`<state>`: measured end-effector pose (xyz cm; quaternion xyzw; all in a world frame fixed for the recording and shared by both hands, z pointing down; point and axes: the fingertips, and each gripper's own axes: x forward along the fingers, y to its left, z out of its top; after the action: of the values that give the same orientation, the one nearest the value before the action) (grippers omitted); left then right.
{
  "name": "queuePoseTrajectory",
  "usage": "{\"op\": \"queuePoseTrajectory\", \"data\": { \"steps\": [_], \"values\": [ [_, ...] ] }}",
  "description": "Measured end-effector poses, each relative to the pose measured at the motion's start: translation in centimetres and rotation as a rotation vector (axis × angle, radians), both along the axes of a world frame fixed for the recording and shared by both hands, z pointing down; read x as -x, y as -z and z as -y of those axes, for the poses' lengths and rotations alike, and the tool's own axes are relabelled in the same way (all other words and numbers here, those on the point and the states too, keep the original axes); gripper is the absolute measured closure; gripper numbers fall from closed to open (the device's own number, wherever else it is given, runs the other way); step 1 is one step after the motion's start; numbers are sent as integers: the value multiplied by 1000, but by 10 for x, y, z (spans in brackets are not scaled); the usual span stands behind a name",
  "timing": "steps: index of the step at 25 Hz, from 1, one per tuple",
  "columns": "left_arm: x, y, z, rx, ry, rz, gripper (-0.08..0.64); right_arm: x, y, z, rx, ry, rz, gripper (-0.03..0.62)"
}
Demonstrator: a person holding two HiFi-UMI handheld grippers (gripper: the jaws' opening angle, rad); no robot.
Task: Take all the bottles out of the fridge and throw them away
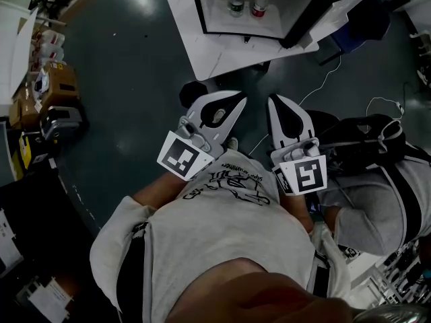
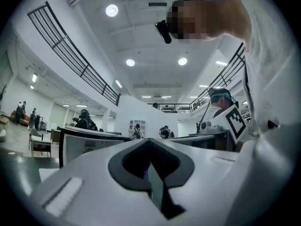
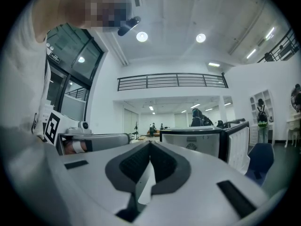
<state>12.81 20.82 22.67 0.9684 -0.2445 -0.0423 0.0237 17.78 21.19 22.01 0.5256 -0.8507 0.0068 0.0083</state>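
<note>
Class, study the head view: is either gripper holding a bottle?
No: the green-labelled bottle and the red-capped bottle stand inside the fridge, apart from the left gripper and right gripper, both shut on nothing.

The fridge (image 1: 200, 9) runs off the head view's top edge, and the bottle with a dark label (image 1: 236, 4) and the bottle with a red cap (image 1: 260, 4) inside it are too small for their print to be read. The hands holding the left gripper (image 1: 237, 98) and the right gripper (image 1: 275, 101) are hidden under the marker cubes. The boxes (image 1: 57, 86) at the left are too dim to identify, and the distant people (image 3: 200, 119) in the right gripper view are too small to make out.
</note>
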Motion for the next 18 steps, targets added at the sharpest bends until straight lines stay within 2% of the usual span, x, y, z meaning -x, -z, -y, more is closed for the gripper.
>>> {"op": "queuePoseTrajectory", "data": {
  "steps": [18],
  "values": [
    [20,-4,131,7,9,2,552,17,-3,132,15,7,-16,586]
  ]
}}
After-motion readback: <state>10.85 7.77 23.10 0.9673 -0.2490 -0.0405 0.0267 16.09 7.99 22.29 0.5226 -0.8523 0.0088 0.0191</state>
